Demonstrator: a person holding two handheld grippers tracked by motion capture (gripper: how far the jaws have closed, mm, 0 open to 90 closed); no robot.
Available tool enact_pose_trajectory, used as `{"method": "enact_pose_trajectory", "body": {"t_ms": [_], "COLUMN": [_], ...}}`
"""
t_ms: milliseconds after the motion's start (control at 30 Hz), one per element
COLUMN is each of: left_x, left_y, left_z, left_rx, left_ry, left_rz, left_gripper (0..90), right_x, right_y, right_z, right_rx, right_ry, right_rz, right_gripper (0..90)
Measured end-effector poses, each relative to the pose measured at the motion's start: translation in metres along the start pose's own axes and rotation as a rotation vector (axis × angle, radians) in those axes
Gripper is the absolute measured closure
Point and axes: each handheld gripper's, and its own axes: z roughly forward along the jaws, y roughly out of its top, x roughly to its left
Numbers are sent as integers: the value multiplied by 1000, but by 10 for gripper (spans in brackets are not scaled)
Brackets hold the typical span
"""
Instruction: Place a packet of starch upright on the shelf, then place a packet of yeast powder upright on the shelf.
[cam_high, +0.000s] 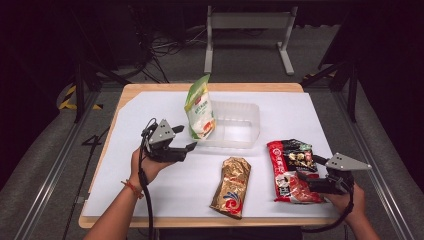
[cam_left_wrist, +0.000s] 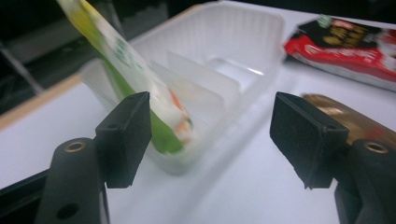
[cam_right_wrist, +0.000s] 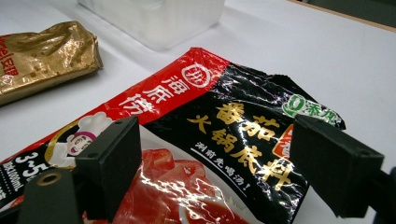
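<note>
In the clear tray (cam_high: 239, 131), upright green pouch (cam_high: 199, 107); left gripper (cam_high: 186, 139) released, right gripper (cam_high: 306, 167) likewise.

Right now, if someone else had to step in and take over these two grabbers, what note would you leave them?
Left gripper: open, holding nothing, beside the clear tray.
Right gripper: open over the red and black packet, not gripping it.
Done: the green and white pouch stands tilted in the tray's left end.
Left, probably: the red and black packet and the gold packet lie flat on the white sheet, likely bound for the tray.
</note>
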Motion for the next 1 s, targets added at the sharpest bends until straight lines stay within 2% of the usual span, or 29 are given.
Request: {"method": "enact_pose_trajectory", "body": {"t_ms": [33, 100, 167, 233, 300, 333, 400, 433, 467, 567, 600, 733, 767, 933, 1000], "left_x": [-3, -6, -8, -10, -13, -14, -17, -17, -17, -18, -18, -19, -21, -26, -30], "left_y": [-4, -13, -17, -23, -25, -27, -30, -30, -31, -30, -30, -25, -24, -16, -13], "left_z": [1, 5, 7, 13, 17, 20, 26, 29, 32, 38, 42, 57, 62, 81, 90], "left_rx": [10, 43, 54, 69, 84, 94, 117, 123, 127, 143, 145, 165, 176, 193, 209], "left_ry": [25, -33, -44, -85, -97, -132, -162, -194, -217, -224, -249, -274, -270, -314, -345], "left_rz": [1, -4, -6, -18, -16, -33, -31, -38, -45, -48, -59, -72, -68, -69, -67], "left_gripper": [161, 180, 172, 167, 167, 167, 167, 167, 167, 169, 178, 185, 185, 182, 176], "right_x": [0, 0, 0, 0, 0, 1, 1, 1, 2, 2, 3, 6, 6, 5, 5], "right_y": [0, -1, -2, -4, -3, -3, -2, -2, -2, -3, -4, -7, -8, -9, -9], "right_z": [-1, -2, -3, -4, -6, -6, -5, -5, -4, -4, -4, -10, -12, -13, -12], "right_rx": [-6, -8, -7, 0, -6, -6, -5, -5, -2, 4, 4, 2, 1, -1, 4], "right_ry": [2, -1, -4, -9, -10, -11, -10, -8, -6, -3, 0, 3, -1, -3, -3], "right_rz": [4, 3, 3, 6, 8, 6, 1, 1, 0, -3, -6, -23, -25, -14, -16], "right_gripper": [169, 169, 169, 168, 169, 168, 168, 167, 167, 167, 167, 167, 167, 166, 166]}}
